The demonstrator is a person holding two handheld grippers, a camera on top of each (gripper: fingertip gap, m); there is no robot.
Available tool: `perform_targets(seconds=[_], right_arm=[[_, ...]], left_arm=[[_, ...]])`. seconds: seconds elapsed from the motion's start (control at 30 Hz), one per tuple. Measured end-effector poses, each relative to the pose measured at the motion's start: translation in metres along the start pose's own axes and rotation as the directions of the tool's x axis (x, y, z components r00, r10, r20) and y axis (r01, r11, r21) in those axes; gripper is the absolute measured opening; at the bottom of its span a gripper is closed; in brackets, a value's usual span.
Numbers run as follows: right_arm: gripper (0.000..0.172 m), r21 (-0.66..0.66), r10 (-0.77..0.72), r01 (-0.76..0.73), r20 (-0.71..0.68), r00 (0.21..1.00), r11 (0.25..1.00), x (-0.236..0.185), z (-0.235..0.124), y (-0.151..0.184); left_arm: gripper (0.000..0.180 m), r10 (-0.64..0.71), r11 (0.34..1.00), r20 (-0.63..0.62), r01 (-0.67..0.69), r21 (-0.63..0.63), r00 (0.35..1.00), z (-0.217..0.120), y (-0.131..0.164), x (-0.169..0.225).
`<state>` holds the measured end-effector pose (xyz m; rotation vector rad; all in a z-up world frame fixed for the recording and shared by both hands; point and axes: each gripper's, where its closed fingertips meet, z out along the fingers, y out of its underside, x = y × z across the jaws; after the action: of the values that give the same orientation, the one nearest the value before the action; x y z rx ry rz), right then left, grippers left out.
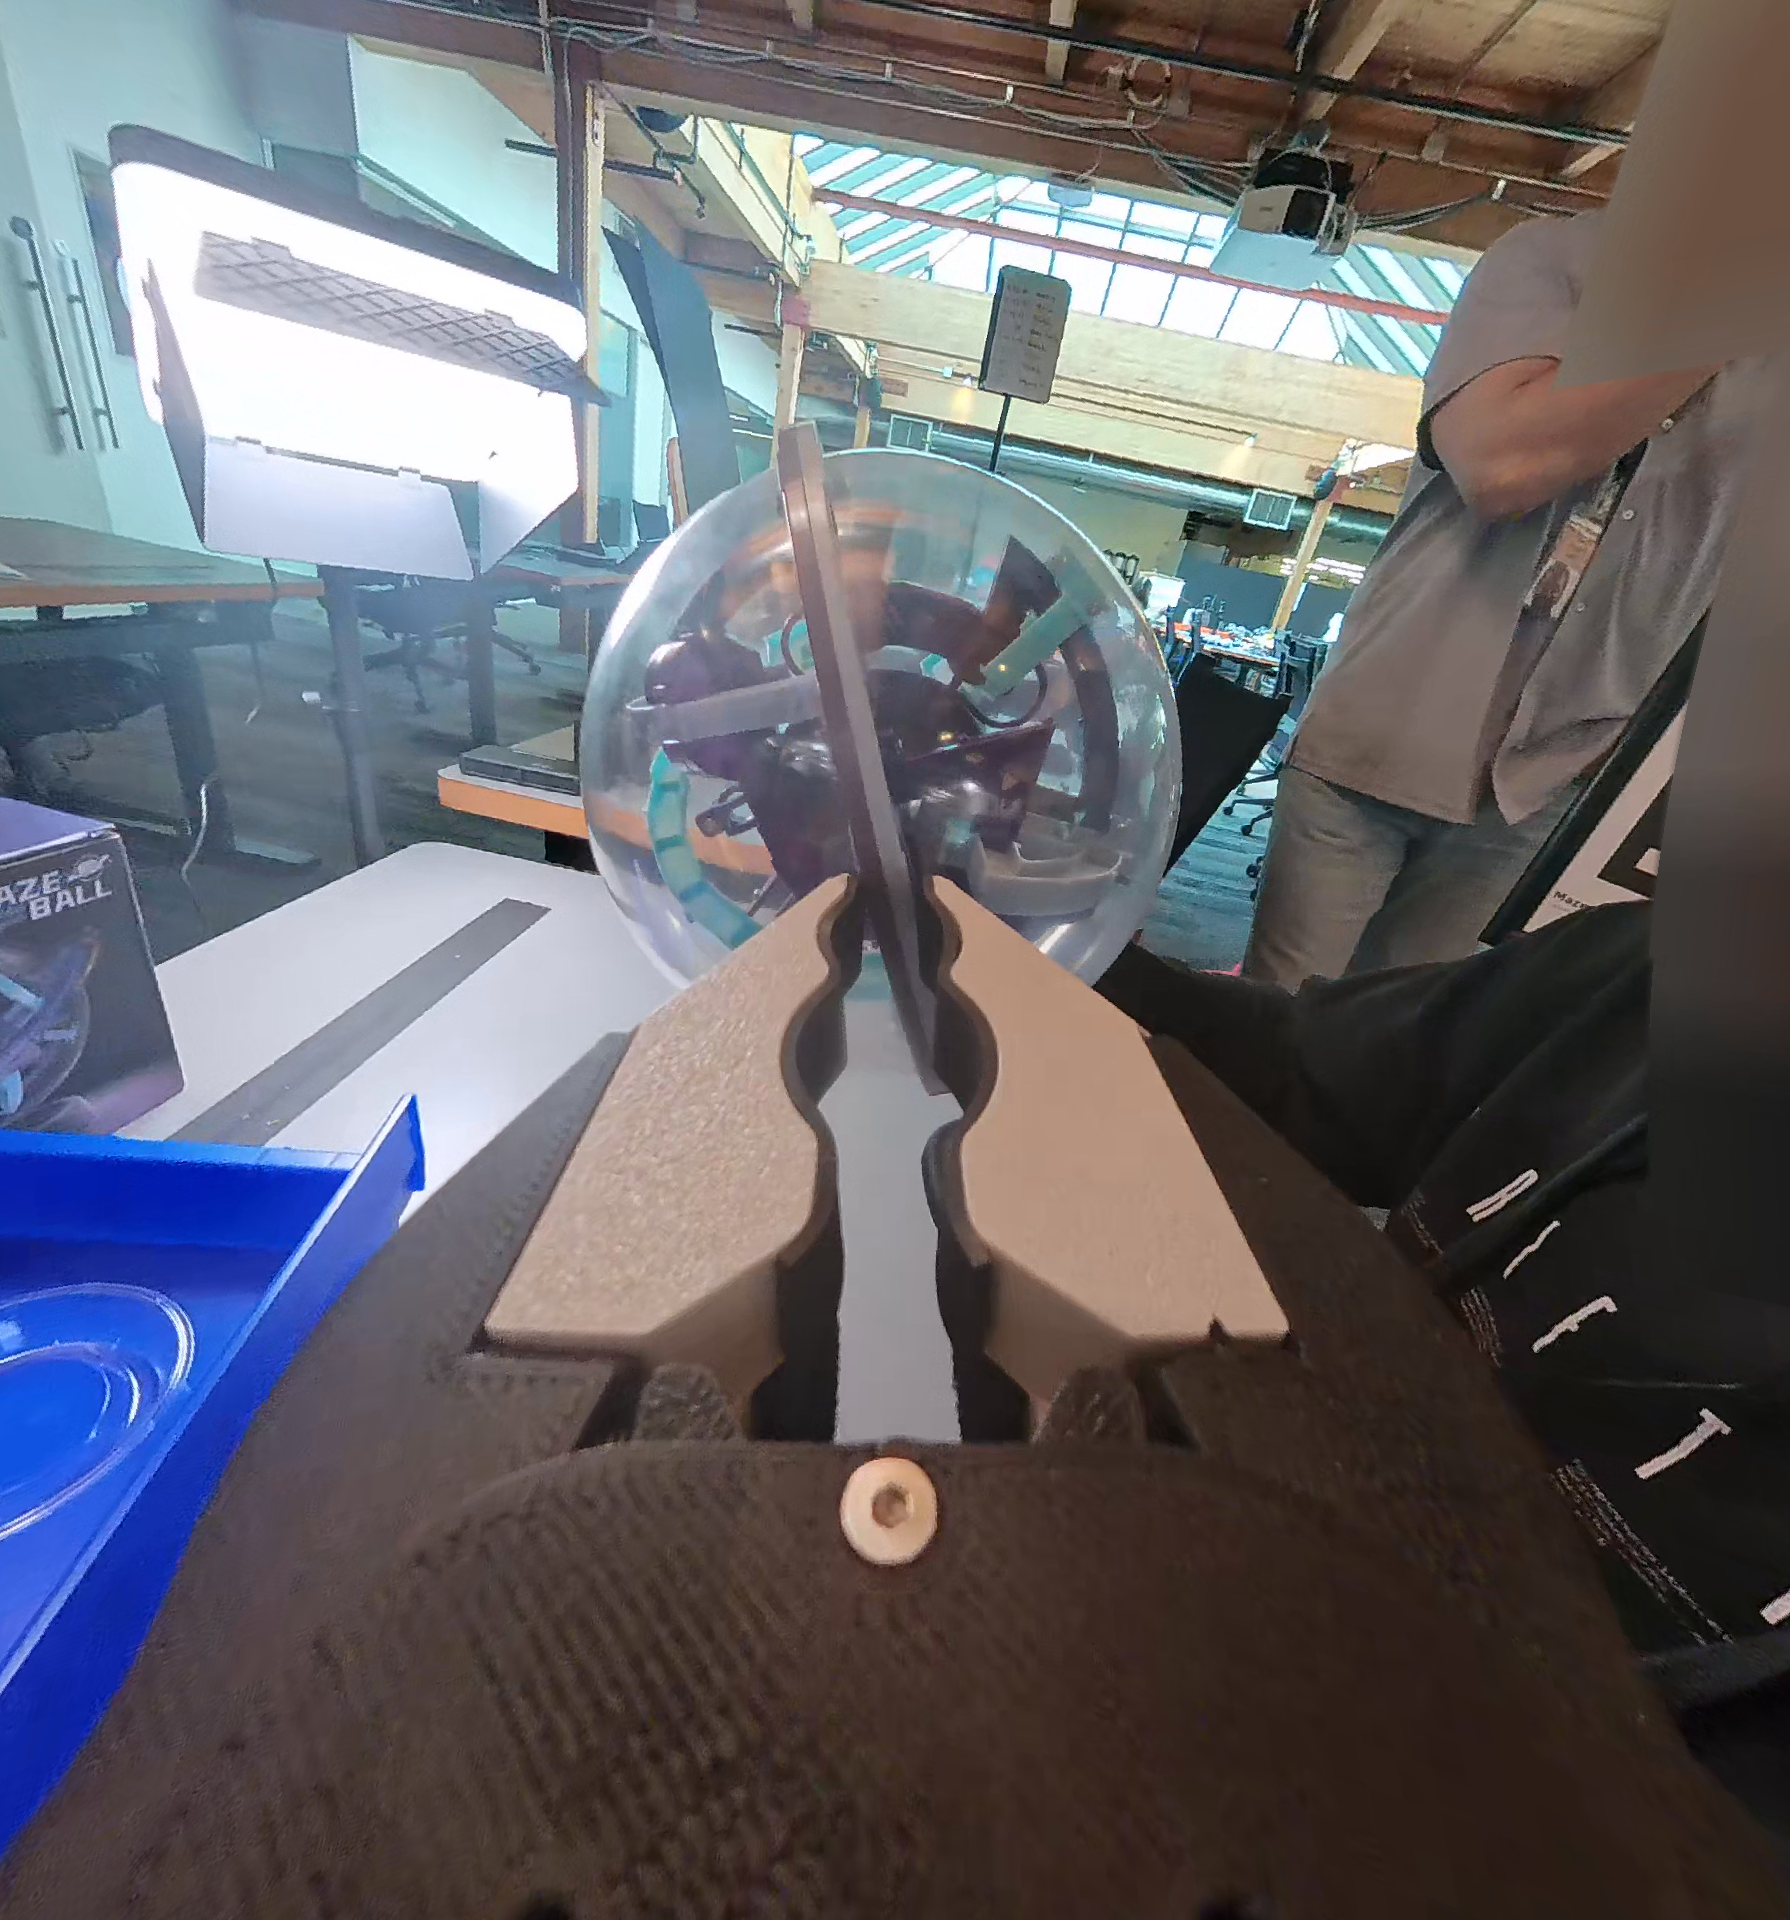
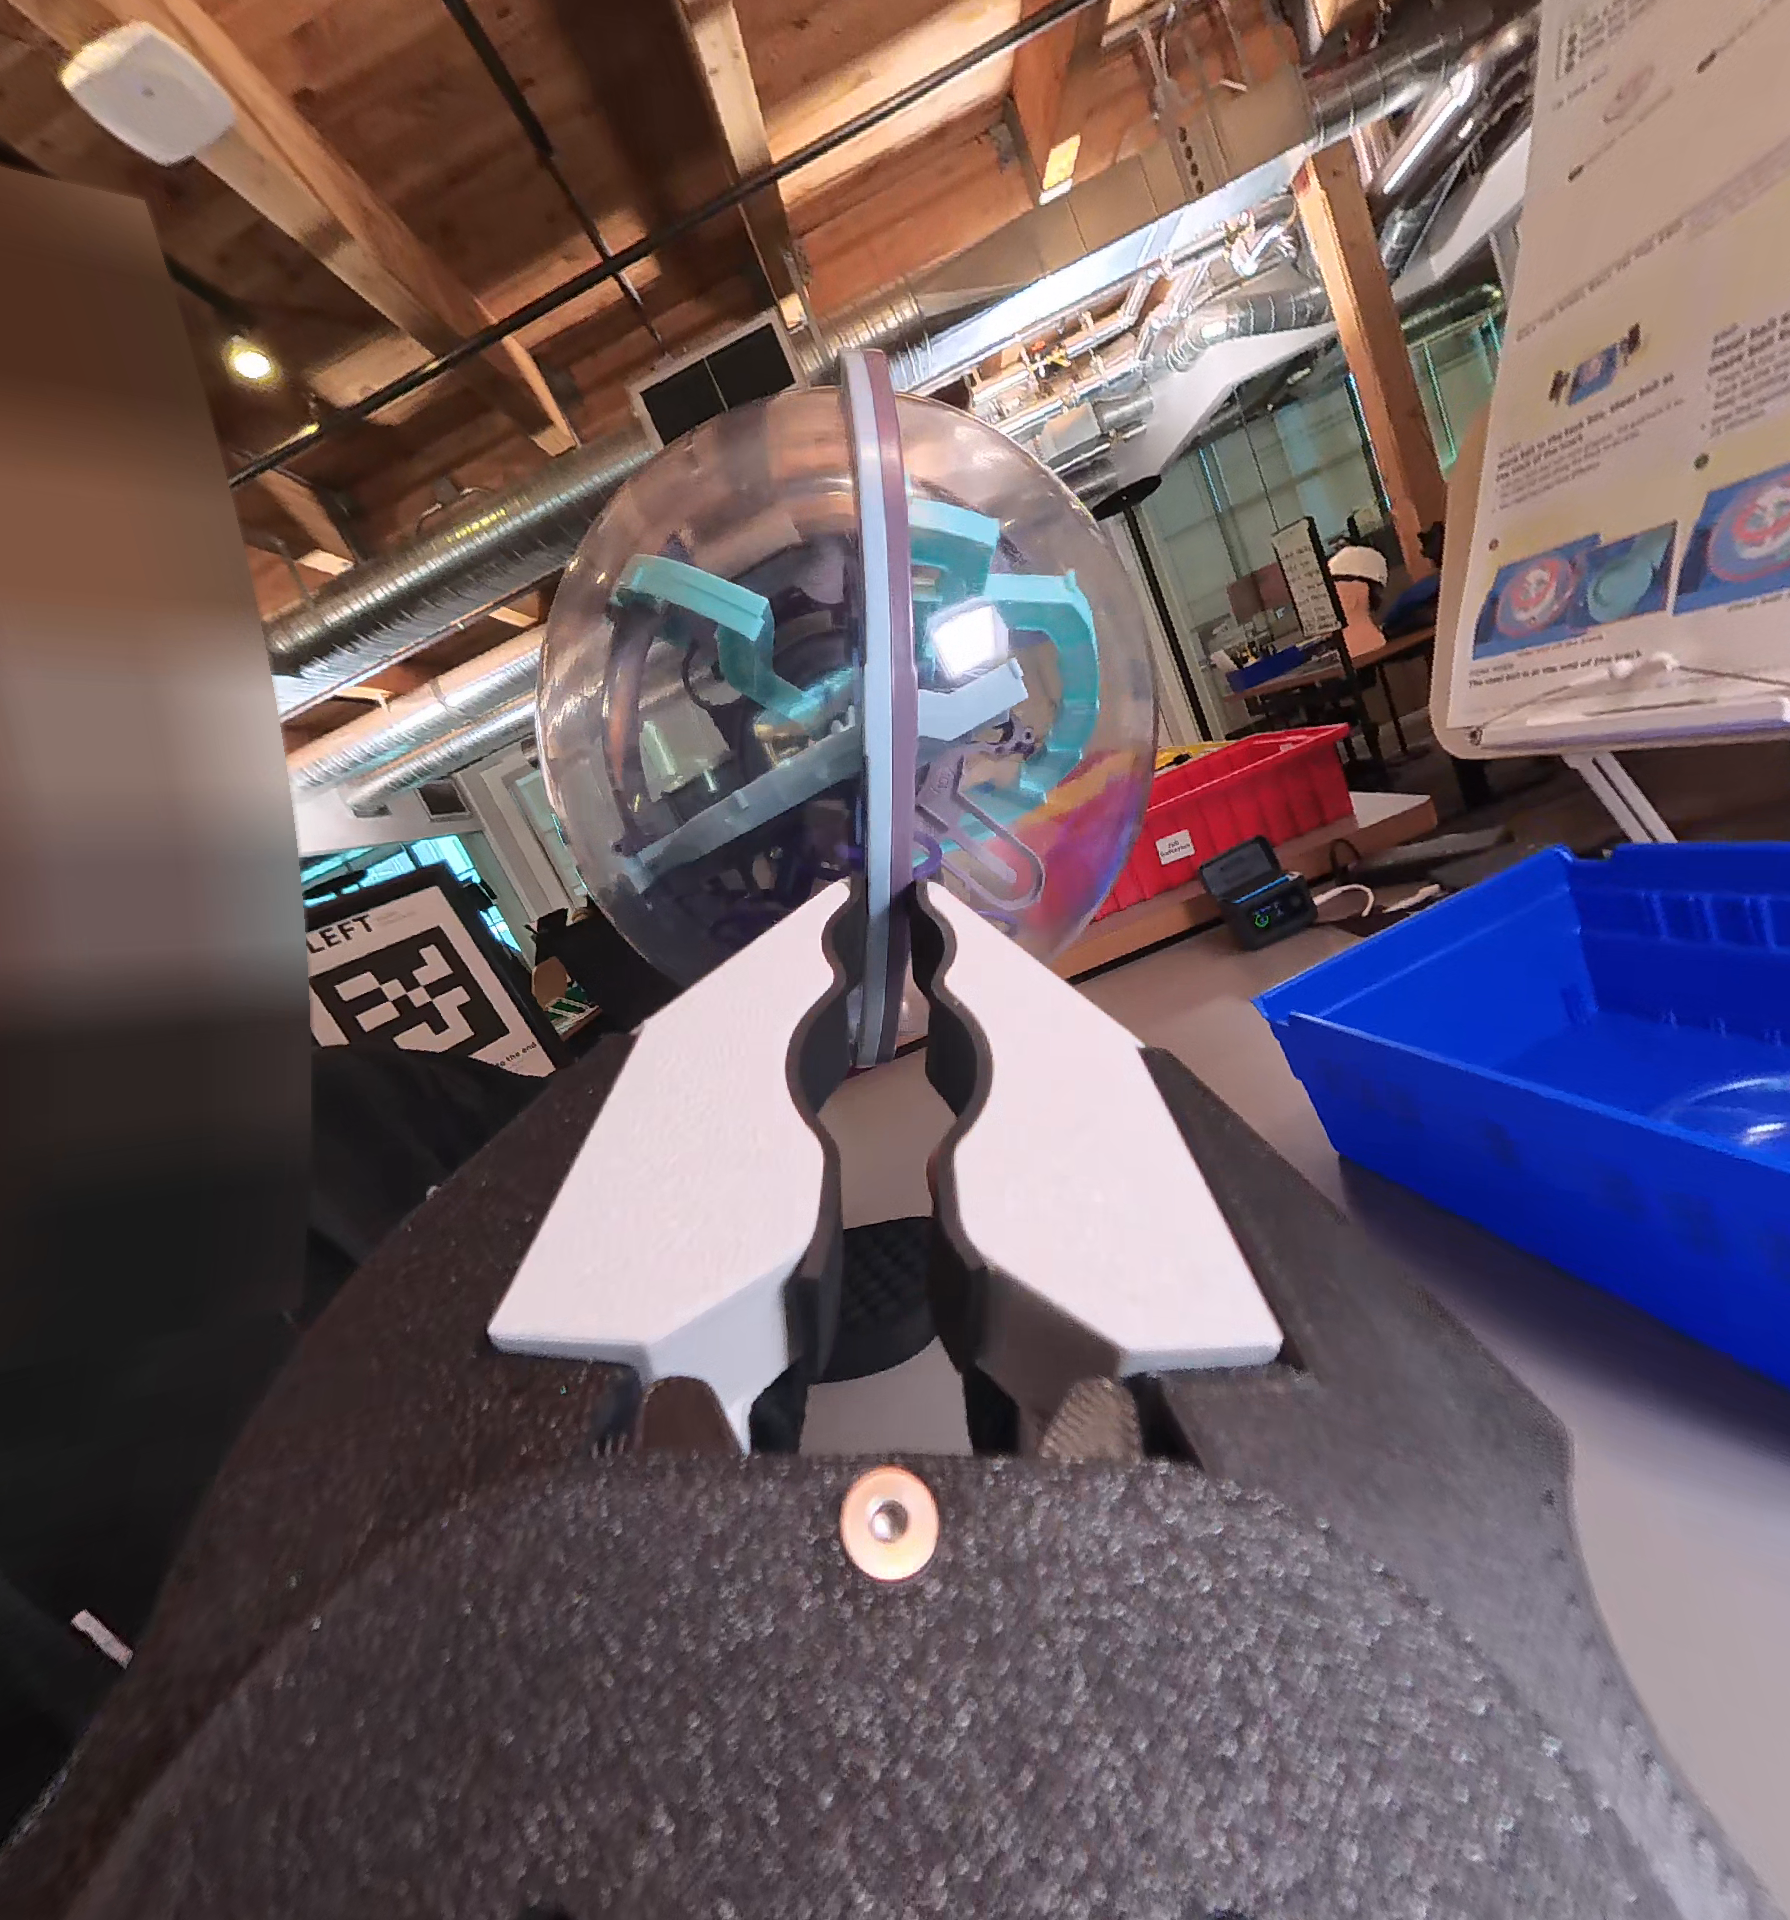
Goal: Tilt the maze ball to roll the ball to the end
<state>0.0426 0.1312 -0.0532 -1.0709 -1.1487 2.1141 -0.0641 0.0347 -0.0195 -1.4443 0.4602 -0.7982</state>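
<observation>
At nine o'clock in my left wrist view sit a dark printed box (image 1: pixel 34 956) and, below it, a blue bin (image 1: pixel 247 1226) on the pale table (image 1: pixel 371 966), all well clear of the work. Dead ahead at twelve o'clock of my left gripper (image 1: pixel 891 904) floats the maze ball (image 1: pixel 875 717), a clear sphere with teal, grey and purple tracks inside, lifted off the table. Its flat grey rim (image 1: pixel 829 623) runs on edge from about eleven o'clock at the top down to five o'clock between my fingertips, and both grey fingers (image 1: pixel 745 997) are clamped on that rim. My right gripper (image 2: pixel 891 904) meets the sphere (image 2: pixel 839 675) the same way from the opposite side: the rim (image 2: pixel 875 582) stands almost straight from twelve to six o'clock and my white fingers (image 2: pixel 735 1018) are closed hard against it. Farther right, at three o'clock in that view, lie the bin (image 2: pixel 1597 1018) and an instruction sheet (image 2: pixel 1649 364) on a stand. I judge the two grips sit across the rim from each other, so the line between them is my tilting axis. I cannot pick out the small ball among the tracks.
</observation>
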Motion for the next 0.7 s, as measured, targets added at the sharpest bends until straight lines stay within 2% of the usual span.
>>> perform_targets(seconds=[0.4,0.7], right_arm=[[0.005,0.012,-0.126,0.126,0.047,0.991,0.992,-0.014,-0.002,-0.005],[0.005,0.026,-0.219,0.217,0.088,0.972,0.976,-0.028,0.011,-0.023]], left_arm=[[0.007,0.108,0.994,0.003,-0.108,-0.009,0.994,0.004,-0.007,0.022],[0.007,0.210,0.978,0.004,-0.210,0.011,0.978,0.002,-0.035,0.036]])
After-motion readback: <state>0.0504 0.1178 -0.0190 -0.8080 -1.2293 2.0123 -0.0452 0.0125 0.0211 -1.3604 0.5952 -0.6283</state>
